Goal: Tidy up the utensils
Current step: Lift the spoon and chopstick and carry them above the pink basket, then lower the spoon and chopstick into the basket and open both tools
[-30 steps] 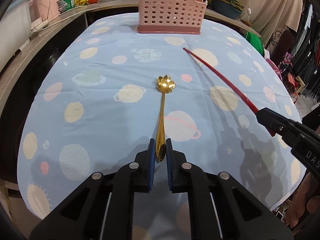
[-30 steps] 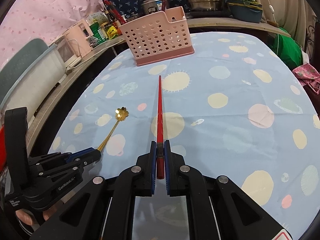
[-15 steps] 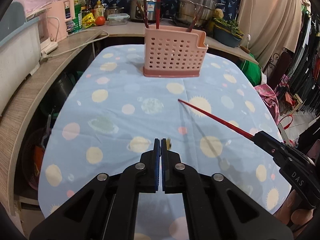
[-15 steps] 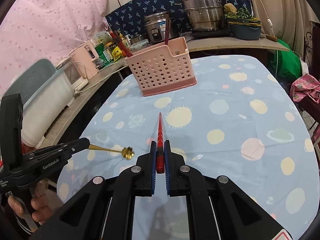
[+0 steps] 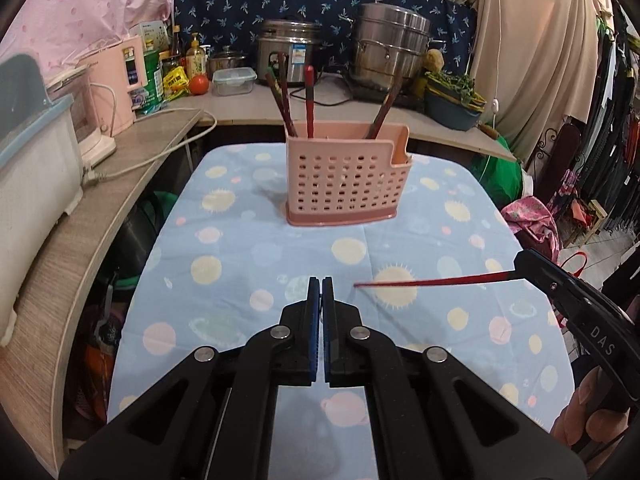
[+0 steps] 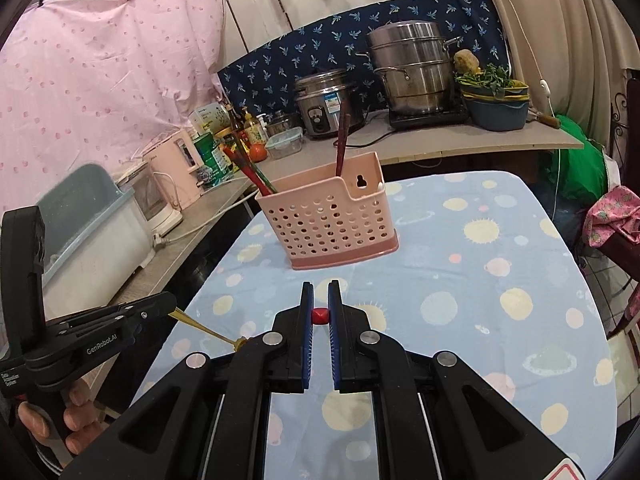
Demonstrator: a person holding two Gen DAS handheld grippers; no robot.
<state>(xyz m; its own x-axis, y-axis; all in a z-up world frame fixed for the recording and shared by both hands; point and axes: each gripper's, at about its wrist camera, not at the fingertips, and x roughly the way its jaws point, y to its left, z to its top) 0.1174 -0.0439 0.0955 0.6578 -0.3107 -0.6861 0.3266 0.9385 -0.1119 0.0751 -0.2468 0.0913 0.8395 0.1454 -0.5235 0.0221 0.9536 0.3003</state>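
The table point(image 5: 224, 264) is covered by a blue planet-print cloth point(image 5: 452, 240). A pink perforated utensil basket point(image 5: 346, 178) is set directly on it.

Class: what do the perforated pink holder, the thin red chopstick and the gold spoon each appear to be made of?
Perforated pink holder: likely moulded plastic, matt, with even punched holes. Thin red chopstick: glossy, perhaps lacquered wood or plastic; unclear which. Gold spoon: probably gold-toned metal, its thin handle shining.

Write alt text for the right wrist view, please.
The right tool grips a red chopstick end-on above a planet-print tablecloth, facing a pink perforated utensil basket. At left, the left tool holds a gold spoon.
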